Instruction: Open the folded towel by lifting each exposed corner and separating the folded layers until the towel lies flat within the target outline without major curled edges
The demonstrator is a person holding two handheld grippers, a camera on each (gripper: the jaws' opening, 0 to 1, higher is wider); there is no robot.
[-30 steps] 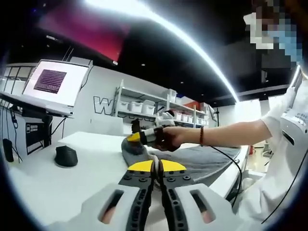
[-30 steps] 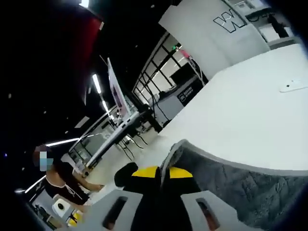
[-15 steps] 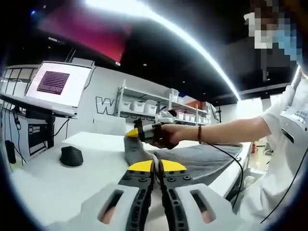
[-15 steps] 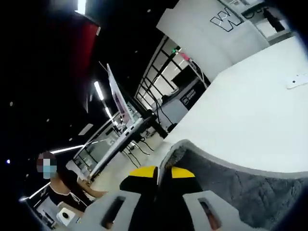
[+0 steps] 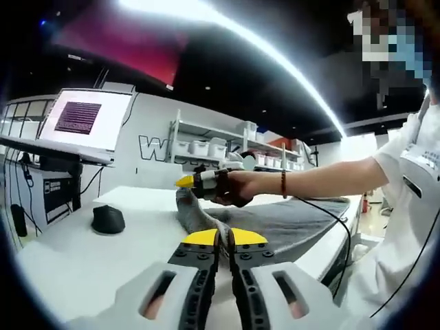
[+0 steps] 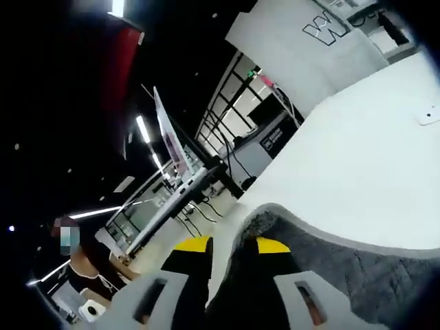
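Note:
A grey towel (image 5: 289, 223) lies on the white table (image 5: 82, 261), one corner pulled up into a peak. My left gripper (image 5: 221, 238) is low at the towel's near edge. Its yellow-tipped jaws are pressed together where a ridge of cloth runs into them. A hand holds my right gripper (image 5: 187, 182) above the raised corner. In the right gripper view, the right gripper (image 6: 232, 245) has its jaws parted. The grey towel's (image 6: 330, 258) folded edge still stands up between them, against the right-hand jaw.
A black mouse (image 5: 108, 219) sits on the table to the left. Behind it a monitor (image 5: 82, 118) stands on a desk, with white shelves of bins (image 5: 206, 148) further back. The person (image 5: 412, 206) stands at the right. A small white tag (image 6: 431, 114) lies on the table.
The right gripper's jaws, pressed together on the towel's edge before, now stand apart. The right hand has risen a little with the corner. The left gripper has stayed put.

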